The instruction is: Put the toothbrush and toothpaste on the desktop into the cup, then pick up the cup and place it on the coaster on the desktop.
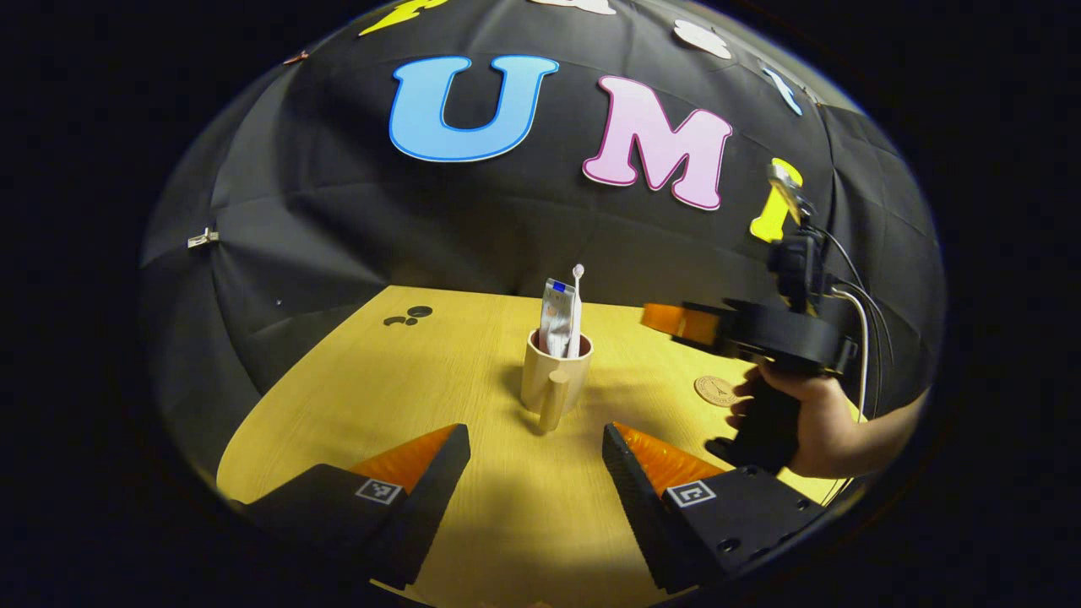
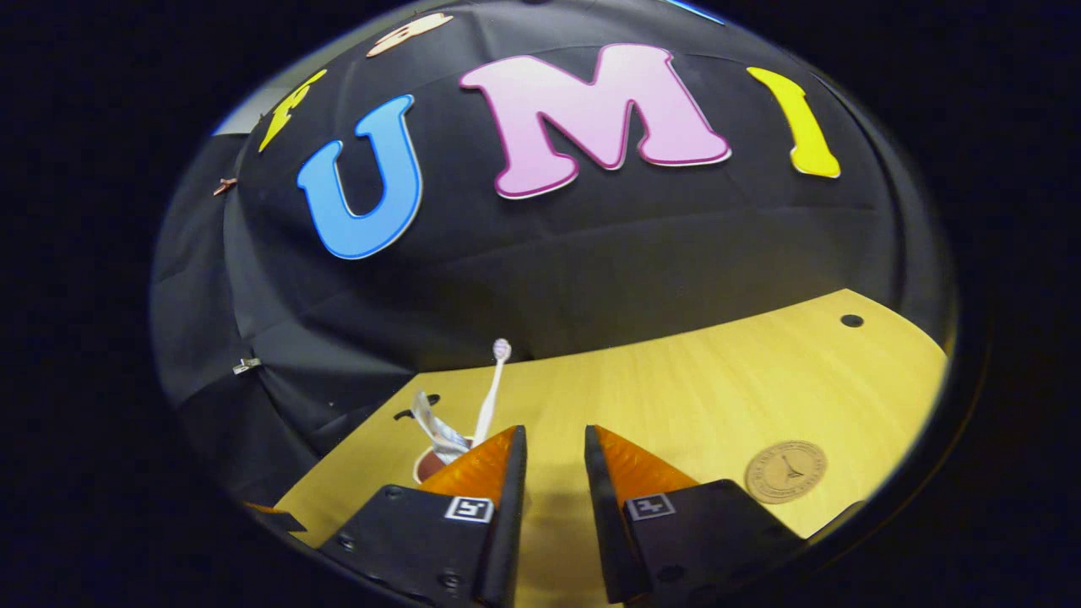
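Cup [image 1: 553, 376] stood alone mid-bench [image 1: 405, 380], bare wood all round it; toothbrush [image 1: 577, 308] and toothpaste [image 1: 556, 317] stuck up above its rim, blocking entry from above. Coaster [image 2: 785, 471] lay uncovered, well apart from cup, open wood between; right gripper [image 1: 676, 321] hung near it

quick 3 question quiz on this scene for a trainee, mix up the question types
1. True or false: the toothbrush and toothpaste stand in the cup.
2. Where is the coaster? A under the cup; B bare on the desktop; C in a claw.
3. What does the left claw hold?

Key: 1 true; 2 B; 3 nothing, it is open, facing the cup.
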`<state>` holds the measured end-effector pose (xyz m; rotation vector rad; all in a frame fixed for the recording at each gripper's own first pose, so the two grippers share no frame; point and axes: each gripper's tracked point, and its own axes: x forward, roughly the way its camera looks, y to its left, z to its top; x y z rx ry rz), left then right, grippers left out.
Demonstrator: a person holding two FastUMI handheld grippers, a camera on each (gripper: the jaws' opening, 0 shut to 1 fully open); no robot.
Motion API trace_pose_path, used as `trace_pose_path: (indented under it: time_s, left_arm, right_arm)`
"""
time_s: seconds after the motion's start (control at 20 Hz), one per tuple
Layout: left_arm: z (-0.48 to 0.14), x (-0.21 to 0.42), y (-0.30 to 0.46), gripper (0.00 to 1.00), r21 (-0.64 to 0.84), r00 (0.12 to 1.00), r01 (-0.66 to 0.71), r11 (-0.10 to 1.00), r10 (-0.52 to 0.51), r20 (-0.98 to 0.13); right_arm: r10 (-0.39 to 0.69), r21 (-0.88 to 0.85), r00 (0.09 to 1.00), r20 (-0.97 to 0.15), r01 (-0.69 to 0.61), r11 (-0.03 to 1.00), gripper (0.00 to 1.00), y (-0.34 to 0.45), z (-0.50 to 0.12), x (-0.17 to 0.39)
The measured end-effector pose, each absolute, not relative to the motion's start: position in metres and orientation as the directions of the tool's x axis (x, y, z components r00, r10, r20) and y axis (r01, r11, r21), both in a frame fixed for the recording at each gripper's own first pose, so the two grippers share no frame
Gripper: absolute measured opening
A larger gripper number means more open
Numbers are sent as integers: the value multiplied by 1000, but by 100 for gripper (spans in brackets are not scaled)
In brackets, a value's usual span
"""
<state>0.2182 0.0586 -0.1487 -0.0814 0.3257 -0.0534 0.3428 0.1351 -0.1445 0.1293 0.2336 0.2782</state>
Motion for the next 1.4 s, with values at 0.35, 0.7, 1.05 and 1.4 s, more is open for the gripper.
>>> trace_pose_path:
  time_s: [0.35, 0.7, 1.05, 1.4]
  left_arm:
    - [-144, 258, 59, 98, -69, 882, 82, 994, -105, -459]
    - [-156, 299, 48, 97, -110, 768, 90, 990, -139, -626]
    - [-186, 329, 46, 97, -88, 645, 79, 993, -118, -755]
    - [-219, 346, 38, 88, -86, 550, 12, 996, -79, -831]
  right_arm:
    - [142, 85, 957, -253, -124, 989, 97, 13, -127, 319]
    - [43, 105, 952, -304, -12, 994, 98, -75, -128, 295]
    - [-5, 93, 921, -389, 45, 995, 98, -139, -162, 261]
    - [0, 138, 889, -458, 71, 988, 98, -173, -188, 246]
